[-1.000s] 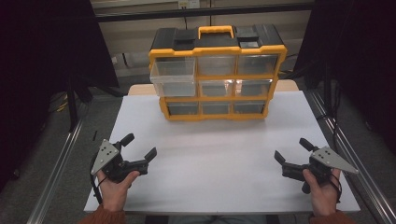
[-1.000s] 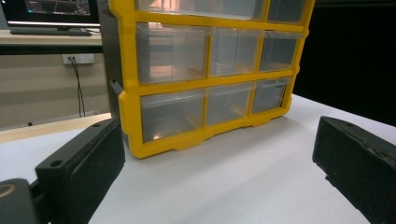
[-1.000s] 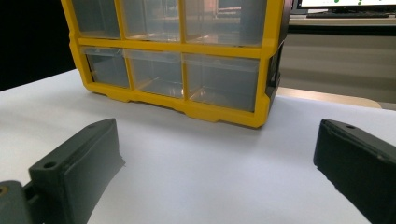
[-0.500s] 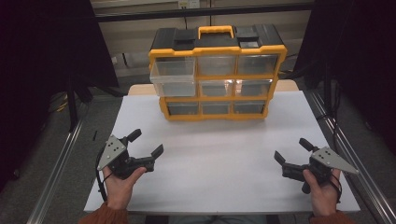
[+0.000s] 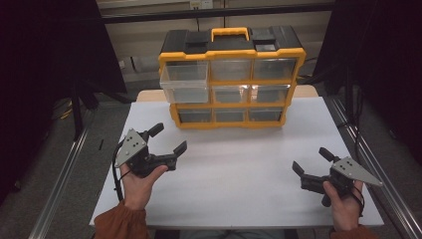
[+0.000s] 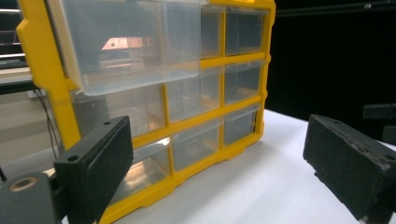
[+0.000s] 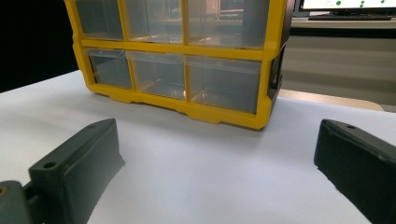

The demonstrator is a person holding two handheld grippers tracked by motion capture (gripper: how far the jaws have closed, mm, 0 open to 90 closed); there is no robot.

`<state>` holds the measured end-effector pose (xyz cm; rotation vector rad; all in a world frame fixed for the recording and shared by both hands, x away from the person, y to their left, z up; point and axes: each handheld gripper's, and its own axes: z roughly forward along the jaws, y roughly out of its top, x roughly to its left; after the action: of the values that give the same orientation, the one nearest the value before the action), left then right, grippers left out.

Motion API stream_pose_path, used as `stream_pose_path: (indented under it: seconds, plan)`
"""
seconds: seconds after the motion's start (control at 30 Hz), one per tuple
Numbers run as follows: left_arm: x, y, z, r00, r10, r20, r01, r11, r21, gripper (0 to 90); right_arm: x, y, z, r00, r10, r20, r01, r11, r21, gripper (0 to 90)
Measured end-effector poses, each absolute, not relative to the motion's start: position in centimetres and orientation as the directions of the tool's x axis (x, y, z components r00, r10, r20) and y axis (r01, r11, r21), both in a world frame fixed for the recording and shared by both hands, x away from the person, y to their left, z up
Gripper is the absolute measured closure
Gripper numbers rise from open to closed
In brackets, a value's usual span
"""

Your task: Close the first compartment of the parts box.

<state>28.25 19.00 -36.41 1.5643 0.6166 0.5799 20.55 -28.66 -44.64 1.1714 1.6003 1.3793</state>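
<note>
White table [image 5: 239, 184] on grey floor [image 5: 94, 134], dark curtains [image 5: 45, 59] around

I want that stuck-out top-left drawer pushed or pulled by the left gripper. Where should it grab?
Take the protruding drawer by its clear front lip, approaching from the table side, front on. It juts forward of the yellow organizer, exposing its front edge. The left gripper is open and empty.

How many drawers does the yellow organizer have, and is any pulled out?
9, three rows of three in the organizer. The top-left drawer sticks out; the other eight sit flush.
</note>
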Motion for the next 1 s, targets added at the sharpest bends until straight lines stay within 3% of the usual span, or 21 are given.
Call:
stream_pose_path:
  seconds: [0.13, 0.5, 0.73, 1.0]
  plan:
    - [28.5, 18.6, -36.6, 0.716, 0.697, -0.023, 0.044, -0.013, 0.999, 11.8, 20.5, -28.6, -44.6, -0.344, 0.938, 0.040, 0.179, 0.024, 0.984, 0.3]
    - [28.7, 18.3, -36.2, 0.752, 0.659, 0.019, 0.045, -0.081, 0.996, 25.9, 20.4, -28.3, -44.5, -0.350, 0.936, 0.031, 0.178, 0.033, 0.983, 0.2]
    - [29.3, 18.2, -36.3, 0.759, 0.650, -0.026, 0.089, -0.064, 0.994, 41.3, 20.4, -28.3, -44.5, -0.352, 0.935, 0.033, 0.180, 0.033, 0.983, 0.2]
    - [29.7, 17.8, -35.9, 0.782, 0.623, -0.016, 0.078, -0.072, 0.994, 55.0, 20.5, -28.2, -44.5, -0.352, 0.935, 0.031, 0.179, 0.035, 0.983, 0.2]
